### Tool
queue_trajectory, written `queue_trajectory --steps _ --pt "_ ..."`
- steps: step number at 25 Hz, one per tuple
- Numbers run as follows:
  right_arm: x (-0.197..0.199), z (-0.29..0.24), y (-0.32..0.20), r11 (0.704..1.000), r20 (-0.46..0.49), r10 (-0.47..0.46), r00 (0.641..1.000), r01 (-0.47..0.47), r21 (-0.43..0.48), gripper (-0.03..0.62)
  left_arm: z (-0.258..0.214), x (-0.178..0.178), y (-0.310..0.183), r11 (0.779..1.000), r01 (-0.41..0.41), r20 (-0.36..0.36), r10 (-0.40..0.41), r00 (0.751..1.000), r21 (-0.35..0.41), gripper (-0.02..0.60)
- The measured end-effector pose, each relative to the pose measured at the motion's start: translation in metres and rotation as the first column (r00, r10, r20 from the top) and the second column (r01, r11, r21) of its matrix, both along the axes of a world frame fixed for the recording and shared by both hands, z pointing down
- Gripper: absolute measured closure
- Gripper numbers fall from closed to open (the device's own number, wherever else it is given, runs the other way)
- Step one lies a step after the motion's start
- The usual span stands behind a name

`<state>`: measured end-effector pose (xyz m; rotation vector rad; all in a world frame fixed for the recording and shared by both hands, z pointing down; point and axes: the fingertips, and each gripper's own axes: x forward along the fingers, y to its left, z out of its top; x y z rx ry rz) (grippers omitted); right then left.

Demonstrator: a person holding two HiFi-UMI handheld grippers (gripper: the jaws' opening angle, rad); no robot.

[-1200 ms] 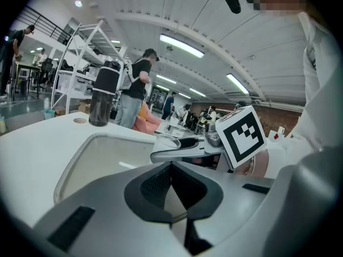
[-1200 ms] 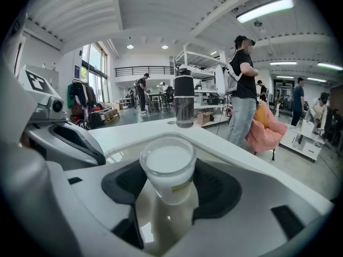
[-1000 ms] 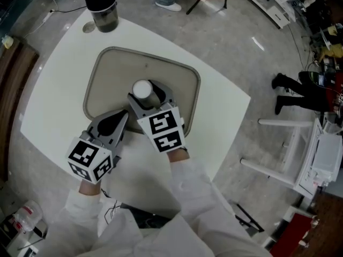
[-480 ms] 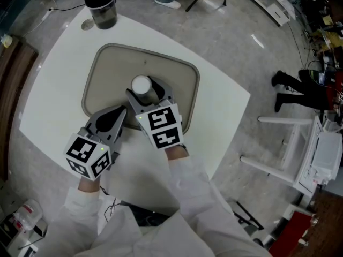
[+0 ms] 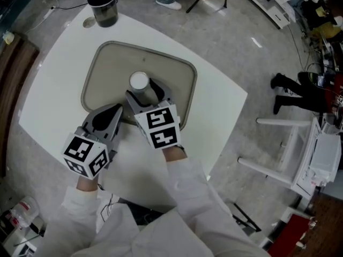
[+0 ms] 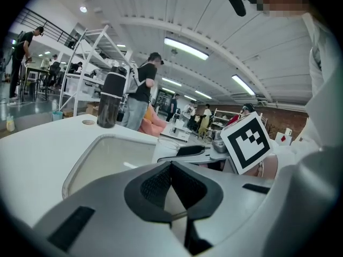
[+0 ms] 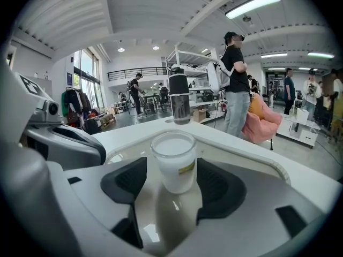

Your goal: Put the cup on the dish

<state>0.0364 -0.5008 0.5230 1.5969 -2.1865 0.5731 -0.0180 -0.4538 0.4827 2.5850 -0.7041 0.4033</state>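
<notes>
Cup (image 5: 139, 81): white, upright, filled with something white near to the brim. Stands on dish (image 5: 107, 63), toward its near half, between the jaws of right gripper (image 5: 146, 91).

Dish: beige, rounded rectangle with raised rim. Lies on table (image 5: 59, 90), holding only the cup.

Right gripper: released. Jaws apart, one on each side of cup; in right gripper view (image 7: 171, 183) a gap shows between left pad and cup (image 7: 173, 159), and the other pad lies very near the cup wall. Reaches over dish rim (image 7: 252, 153) from the near side. Bears marker cube (image 5: 159, 127).

Left gripper (image 5: 117, 109): clenched, empty. Pads meet at tips in left gripper view (image 6: 171, 167), nothing between them. Tips at near rim of dish, just left of right gripper. Bears marker cube (image 5: 84, 155).

Table: white, with rounded corners.

Bottle (image 5: 102, 4): dark, upright, at far corner of table, well apart from dish; also seen beyond cup in right gripper view (image 7: 179, 101).

Sleeves (image 5: 187, 186): white, behind both grippers.
</notes>
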Motion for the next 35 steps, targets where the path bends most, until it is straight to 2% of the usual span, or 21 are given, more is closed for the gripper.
queue_trajectory --steps 11,16,20,27,35 --pt "0.009 -0.033 0.062 0.999 0.041 -0.010 0.999 0.008 0.050 0.315 -0.032 0.005 0.045 0.998 0.035 -0.005 -0.035 0.999 0.050 0.574" --pt "0.015 -0.058 0.107 0.996 0.062 -0.034 0.998 0.028 0.089 0.316 -0.052 0.011 0.083 0.995 0.055 -0.008 -0.054 0.999 0.080 0.574" --pt "0.026 -0.082 0.141 0.990 0.082 -0.071 0.994 0.060 0.125 0.316 -0.070 0.019 0.116 0.991 0.049 0.016 -0.051 0.999 0.124 0.574" --pt "0.023 -0.142 0.198 0.950 0.033 -0.223 0.974 0.210 0.231 0.323 -0.104 0.029 0.164 0.980 0.083 0.002 -0.084 0.996 0.181 0.574" --pt "0.033 -0.183 0.274 0.904 -0.013 -0.288 0.957 0.277 0.325 0.412 -0.140 0.036 0.236 0.962 0.118 -0.029 -0.115 0.993 0.248 0.574"
